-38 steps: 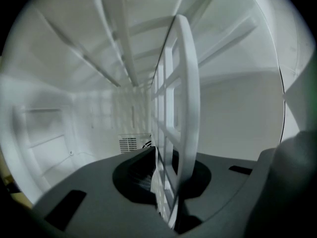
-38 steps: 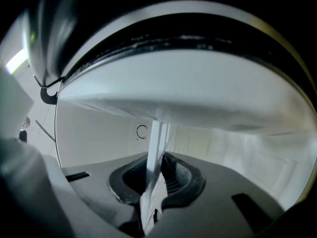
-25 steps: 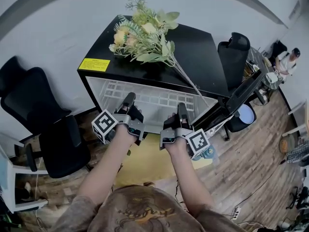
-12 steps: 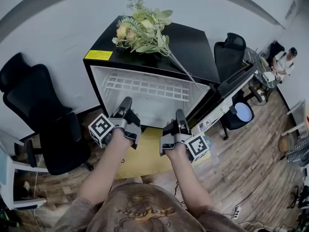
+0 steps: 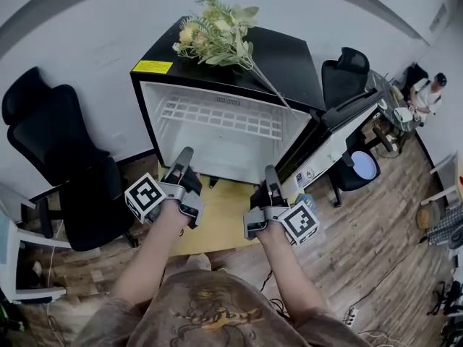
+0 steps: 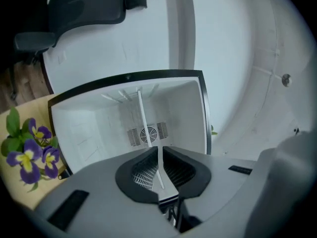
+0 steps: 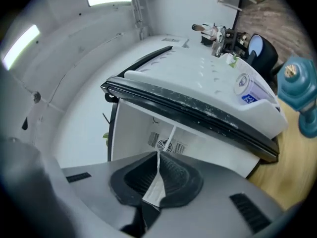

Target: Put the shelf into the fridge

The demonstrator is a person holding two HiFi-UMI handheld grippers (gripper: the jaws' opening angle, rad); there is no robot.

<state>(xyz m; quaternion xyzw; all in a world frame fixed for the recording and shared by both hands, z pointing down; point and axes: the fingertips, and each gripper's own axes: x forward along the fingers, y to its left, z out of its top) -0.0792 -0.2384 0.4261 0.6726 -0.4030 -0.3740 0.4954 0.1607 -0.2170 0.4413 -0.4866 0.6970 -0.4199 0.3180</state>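
Fridge [image 5: 293,60]: glossy black top, smooth white liner, door [image 5: 333,147] swung open at R. White wire-grid shelf [image 5: 224,116] lay level inside, upper part. Flowers [image 5: 217,33] lay on top; black chair [image 5: 58,143] at L; yellow mat [image 5: 217,223] below. L gripper [image 5: 184,155] and R gripper [image 5: 270,173] hung before the opening, jaws together, empty.

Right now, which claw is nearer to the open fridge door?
Right. The right claw is close beside the fridge door; the left claw is farther off, before the left side of the fridge.
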